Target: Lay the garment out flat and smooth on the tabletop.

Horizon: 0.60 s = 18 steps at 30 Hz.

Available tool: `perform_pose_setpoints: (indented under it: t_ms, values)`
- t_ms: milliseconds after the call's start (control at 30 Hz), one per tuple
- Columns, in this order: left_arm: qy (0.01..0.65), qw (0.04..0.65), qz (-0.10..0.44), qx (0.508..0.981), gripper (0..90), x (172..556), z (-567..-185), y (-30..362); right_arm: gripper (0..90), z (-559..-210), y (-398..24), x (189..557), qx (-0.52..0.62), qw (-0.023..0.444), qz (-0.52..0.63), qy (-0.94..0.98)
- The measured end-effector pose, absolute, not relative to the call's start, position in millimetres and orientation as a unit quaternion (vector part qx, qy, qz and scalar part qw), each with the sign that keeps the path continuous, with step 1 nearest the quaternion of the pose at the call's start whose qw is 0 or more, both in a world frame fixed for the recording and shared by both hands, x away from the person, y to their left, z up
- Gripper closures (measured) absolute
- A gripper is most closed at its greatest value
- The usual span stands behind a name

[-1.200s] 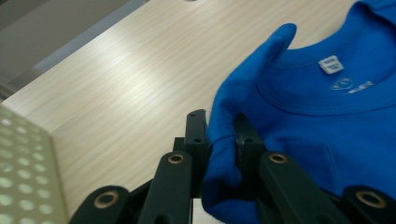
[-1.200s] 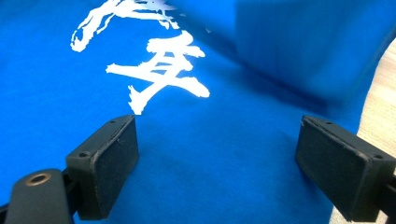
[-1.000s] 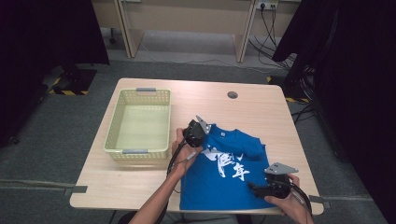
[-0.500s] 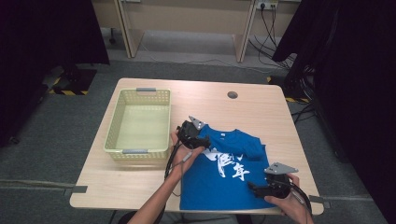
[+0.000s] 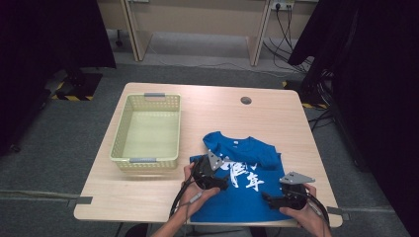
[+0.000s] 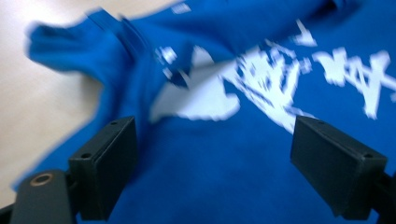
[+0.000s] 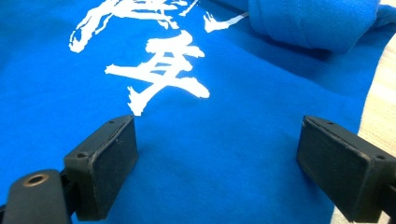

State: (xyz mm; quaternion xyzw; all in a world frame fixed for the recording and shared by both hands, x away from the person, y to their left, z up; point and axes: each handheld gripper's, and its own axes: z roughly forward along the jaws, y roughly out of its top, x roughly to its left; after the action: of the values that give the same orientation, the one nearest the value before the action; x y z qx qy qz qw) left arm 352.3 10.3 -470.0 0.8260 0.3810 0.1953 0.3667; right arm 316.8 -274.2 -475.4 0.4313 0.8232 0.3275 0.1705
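A blue T-shirt (image 5: 247, 182) with white writing lies flat on the near right part of the wooden table (image 5: 217, 113), with its sleeves folded in near the collar, and a yellow basket (image 5: 148, 129) stands just beside it on the left. The work looks like folding the shirt. Things could go wrong from here. The shirt's bottom edge hangs a little over the near edge of the table, so a hard pull toward the person could drag the shirt off. A gripper could also pinch just the top layer, and then the folded sleeve would open up again. If the two grippers lift at different times, the fold may come out crooked. The left gripper (image 5: 213, 178) is over the left side of the shirt, close to the white writing, and points across the cloth. Its jaws have just been opening and now stand wide apart, with only flat cloth under them and nothing pinched. The right gripper (image 5: 281, 200) is low over the near right corner of the shirt, held in the person's hand. Its jaws are wide apart too and grip nothing.
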Motion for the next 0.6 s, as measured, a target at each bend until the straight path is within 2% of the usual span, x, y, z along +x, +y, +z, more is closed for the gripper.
perform_pose_setpoints:
  t_ms: [67, 367, 400, 600]
  values:
    - [0.373, 0.353, 0.183, 0.838, 14.0, 347.6, -478.3, 10.6, 12.8, -475.4, -274.3, 316.7, 0.431, 0.171, 0.328, 0.823]
    - [0.391, 0.371, 0.173, 0.824, 13.3, 343.1, -482.1, 18.5, 13.8, -471.0, -272.1, 312.7, 0.423, 0.156, 0.309, 0.837]
    - [0.389, 0.37, 0.172, 0.826, 13.3, 342.8, -482.0, 19.9, 17.3, -468.4, -272.9, 312.5, 0.425, 0.154, 0.306, 0.838]
    - [0.386, 0.372, 0.169, 0.827, 13.3, 342.8, -482.2, 21.7, 15.8, -460.0, -275.9, 325.0, 0.456, 0.185, 0.329, 0.806]
